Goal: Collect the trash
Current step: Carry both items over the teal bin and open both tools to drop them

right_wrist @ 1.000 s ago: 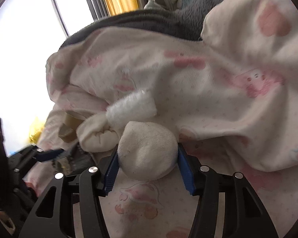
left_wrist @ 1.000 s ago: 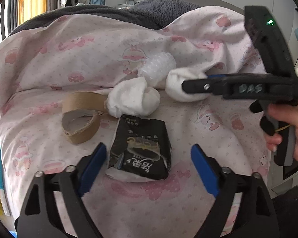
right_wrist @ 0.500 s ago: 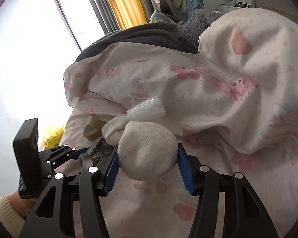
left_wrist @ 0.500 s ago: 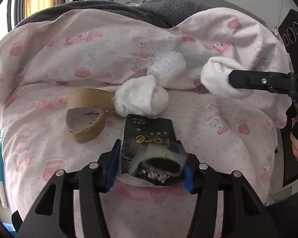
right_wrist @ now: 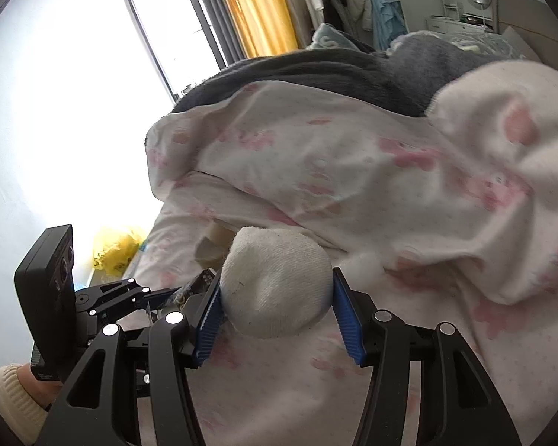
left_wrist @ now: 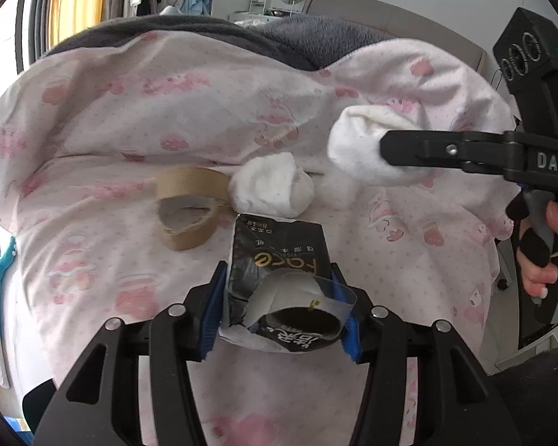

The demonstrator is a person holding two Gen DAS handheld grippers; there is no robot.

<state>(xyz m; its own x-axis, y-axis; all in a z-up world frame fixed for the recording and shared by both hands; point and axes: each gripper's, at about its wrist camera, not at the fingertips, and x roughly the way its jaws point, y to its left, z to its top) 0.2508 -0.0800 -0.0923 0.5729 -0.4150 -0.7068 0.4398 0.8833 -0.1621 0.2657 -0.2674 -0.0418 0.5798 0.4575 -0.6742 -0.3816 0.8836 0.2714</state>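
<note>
Over on the left, a squashed cardboard ring [left_wrist: 184, 219] is lying on the pink-patterned bedsheet [left_wrist: 93, 156]. The left gripper [left_wrist: 281, 308] is clamping the black tissue packet [left_wrist: 279, 260], blue pads pressing both sides. On the right, the right gripper [right_wrist: 277, 304] is squeezing a white balled sock [right_wrist: 275, 282], carrying it above the sheet.

2 white sock balls [left_wrist: 357, 148] [left_wrist: 271, 189], 1 black packet [left_wrist: 279, 256], 1 cardboard tape ring [left_wrist: 186, 219], 2 grippers [left_wrist: 279, 308] [right_wrist: 275, 312].
</note>
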